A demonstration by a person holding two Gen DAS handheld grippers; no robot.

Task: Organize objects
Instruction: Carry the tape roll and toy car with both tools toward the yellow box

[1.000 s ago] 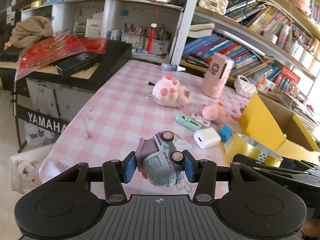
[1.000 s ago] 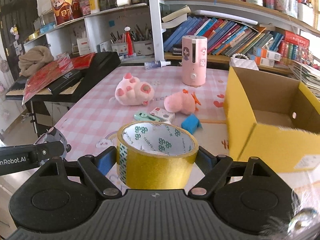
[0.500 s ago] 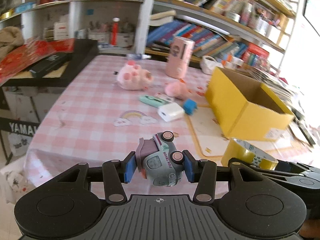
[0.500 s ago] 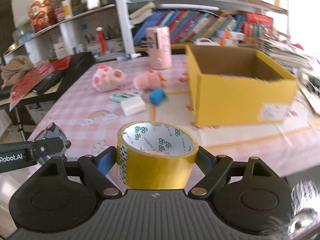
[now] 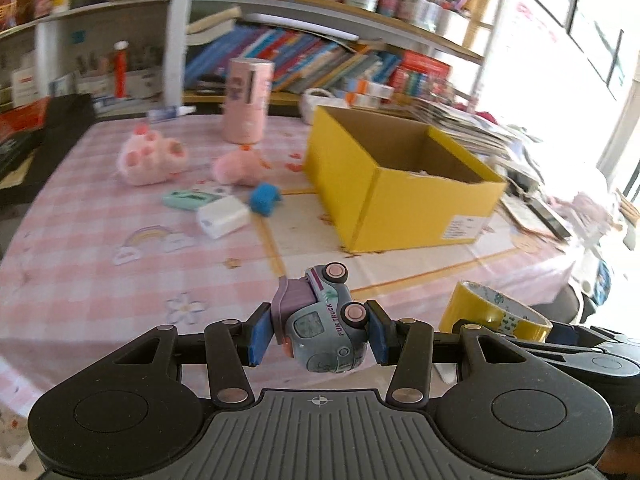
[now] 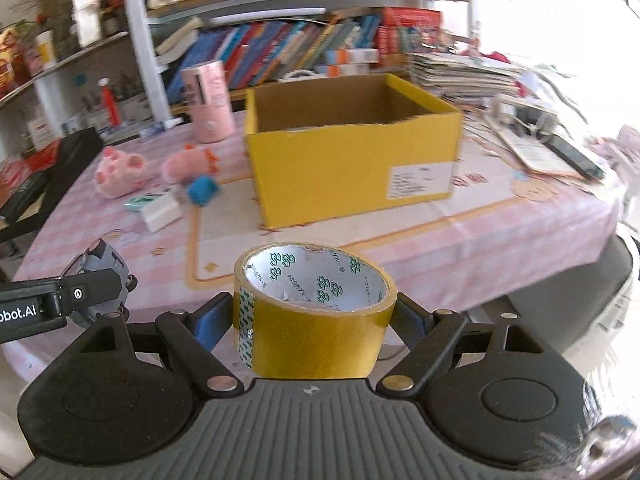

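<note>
Left wrist view: the left gripper clamps a grey toy truck above the pink checked tablecloth, with the open yellow box ahead to the right.

Right wrist view: the right gripper grips a yellow tape roll, the box straight ahead.

We see a grey toy truck and a yellow tape roll held above the table, near an open yellow box.
</note>
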